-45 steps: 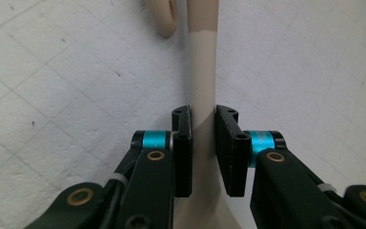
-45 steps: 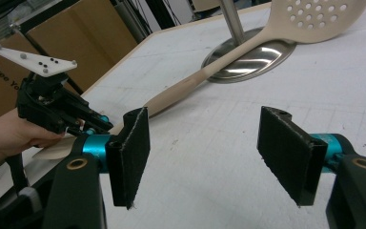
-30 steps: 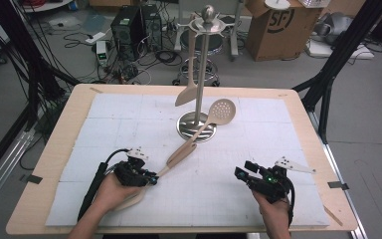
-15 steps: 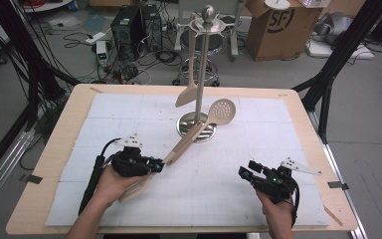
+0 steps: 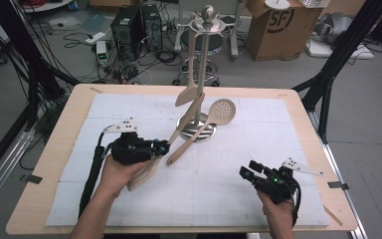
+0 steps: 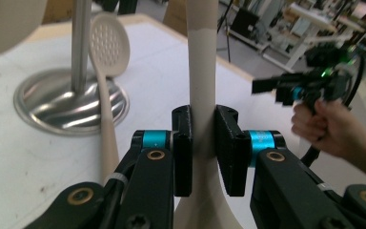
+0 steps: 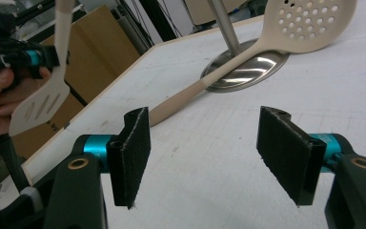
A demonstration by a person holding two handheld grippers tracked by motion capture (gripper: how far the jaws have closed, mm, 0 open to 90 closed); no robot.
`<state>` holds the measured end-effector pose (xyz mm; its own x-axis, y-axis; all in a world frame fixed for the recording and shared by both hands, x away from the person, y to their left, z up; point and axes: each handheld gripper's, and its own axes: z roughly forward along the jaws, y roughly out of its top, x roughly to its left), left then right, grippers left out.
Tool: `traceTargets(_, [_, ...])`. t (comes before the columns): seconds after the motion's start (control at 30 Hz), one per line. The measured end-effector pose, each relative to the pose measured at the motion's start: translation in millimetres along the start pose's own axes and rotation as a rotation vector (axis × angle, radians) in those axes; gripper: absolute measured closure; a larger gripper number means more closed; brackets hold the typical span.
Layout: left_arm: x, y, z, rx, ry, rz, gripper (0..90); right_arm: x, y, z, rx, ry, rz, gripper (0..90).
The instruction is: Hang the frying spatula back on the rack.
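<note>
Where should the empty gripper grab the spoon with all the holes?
Probably on the bare handle end of the holey spoon, coming from above. Its bowl leans on the stand base, while the handle lies flat on the mat, and the right gripper has its jaws open.

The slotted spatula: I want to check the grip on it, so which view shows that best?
The left gripper view: the left gripper clamps the slotted spatula by its handle. The high view shows it lifted; the right gripper view shows its slotted blade.

Skimmer (image 5: 205, 125) leans on stand base (image 5: 198, 132); spatula (image 5: 169, 145) left of it.
</note>
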<state>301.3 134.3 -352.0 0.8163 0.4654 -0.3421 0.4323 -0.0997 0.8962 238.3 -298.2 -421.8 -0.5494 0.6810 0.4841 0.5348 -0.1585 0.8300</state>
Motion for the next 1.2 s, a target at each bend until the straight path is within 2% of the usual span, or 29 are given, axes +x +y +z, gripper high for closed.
traceTargets(0.13, [0.5, 7.8, -5.3, -0.071, -0.006, -0.019, 78.0, 2.4, -0.2, 0.7, -0.005, 0.007, -0.007, 35.8])
traceTargets(0.37, [1.2, 22.6, -6.4, -0.132, 0.036, -0.015, 77.9, 5.3, 1.3, 1.1, -0.012, 0.018, -0.009, 35.8])
traceTargets(0.53, [-4.5, 34.7, -5.8, -0.19, 0.048, -0.001, 77.9, 4.8, 0.1, 1.4, -0.003, 0.026, -0.011, 35.9])
traceTargets(0.63, [-5.5, 41.3, -6.4, -0.224, 0.049, -0.011, 77.9, 4.1, 0.2, 0.6, -0.006, 0.029, -0.021, 35.9])
traceTargets(0.83, [-12.1, 52.4, -5.5, -0.257, 0.041, 0.007, 77.9, 3.6, 0.1, -1.6, -0.009, 0.028, -0.018, 35.9])
traceTargets(0.9, [-14.6, 56.6, -4.7, -0.26, 0.057, 0.021, 77.9, 3.7, 0.4, -1.9, -0.008, 0.027, -0.014, 35.9])
traceTargets(1.0, [-15.0, 60.9, -4.7, -0.275, 0.062, 0.015, 77.9, 4.6, 0.6, -2.1, -0.011, 0.029, -0.017, 35.8])
traceTargets(1.1, [-15.1, 65.0, -5.7, -0.289, 0.085, 0.009, 77.9, 4.9, 0.3, -1.9, -0.011, 0.031, -0.021, 35.8])
traceTargets(1.2, [-16.6, 69.1, -5.7, -0.289, 0.084, 0.023, 77.9, 5.6, -0.1, -1.8, -0.006, 0.034, -0.024, 35.8])
